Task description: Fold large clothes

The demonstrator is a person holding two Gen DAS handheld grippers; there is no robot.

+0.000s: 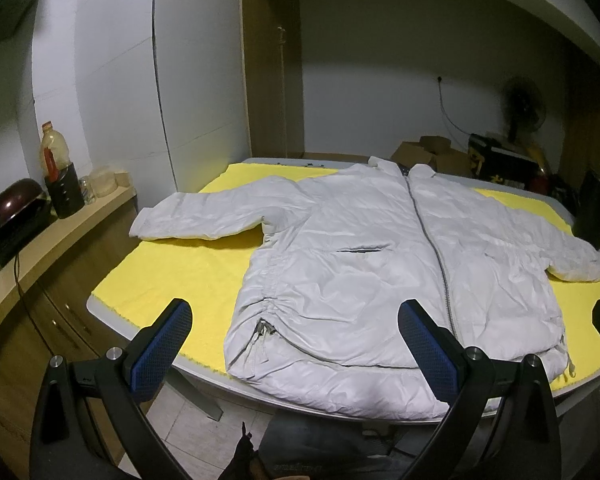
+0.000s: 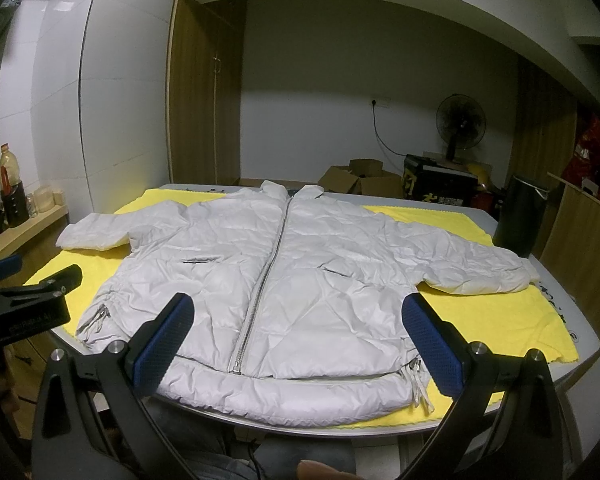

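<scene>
A: Room dim; the brightest patch is the yellow cloth (image 1: 188,272) under the jacket (image 1: 360,264), lit from above.

B: Glare on the glossy wall panel (image 1: 112,80) left of the jacket. Strong fisheye bending, black corners, soft grainy background.

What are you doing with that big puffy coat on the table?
A person is holding a hand-held gripper in each hand and getting ready to fold the white puffer jacket. It lies flat and zipped up on a yellow cloth covering the table, with both sleeves spread out sideways. The left hand-held gripper and the right hand-held gripper are both open, near the jacket's bottom hem. Neither holds anything, and nothing is folded yet.
</scene>
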